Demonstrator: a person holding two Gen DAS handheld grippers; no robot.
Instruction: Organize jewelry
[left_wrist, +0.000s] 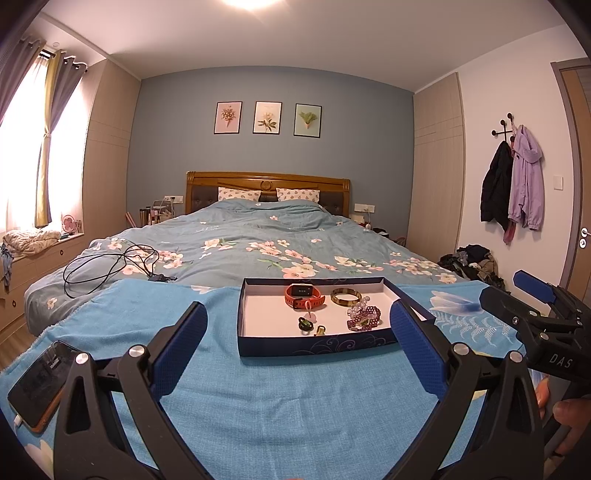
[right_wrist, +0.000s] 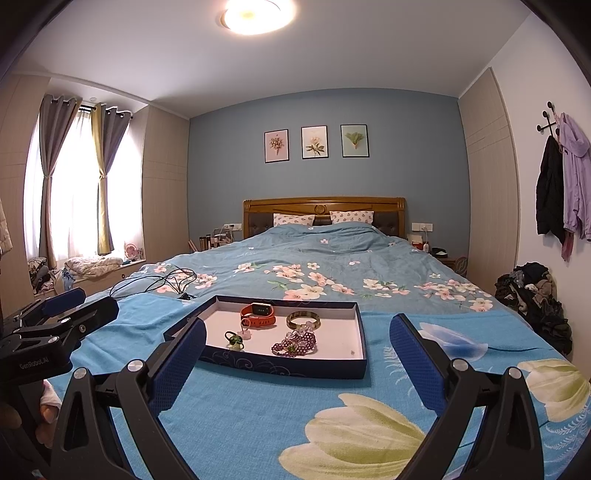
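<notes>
A dark blue tray (left_wrist: 314, 345) (right_wrist: 280, 363) with a white floor lies on a blue cloth at the foot of the bed. In it are an orange smartwatch (left_wrist: 304, 295) (right_wrist: 258, 314), a gold-green bangle (left_wrist: 345, 296) (right_wrist: 303, 319), a purple bead bracelet (left_wrist: 364, 318) (right_wrist: 295, 343), a green pendant (left_wrist: 306, 324) (right_wrist: 233, 338) and a small ring (left_wrist: 320, 329). My left gripper (left_wrist: 297, 341) is open and empty, just short of the tray. My right gripper (right_wrist: 297, 354) is open and empty, to the tray's right; it shows in the left wrist view (left_wrist: 513, 295).
A phone (left_wrist: 37, 387) lies on the cloth at the left. A black cable (left_wrist: 107, 267) (right_wrist: 155, 282) lies coiled on the floral duvet behind the tray. A clothes pile (right_wrist: 532, 299) sits on the floor at the right. The left gripper shows in the right wrist view (right_wrist: 55, 317).
</notes>
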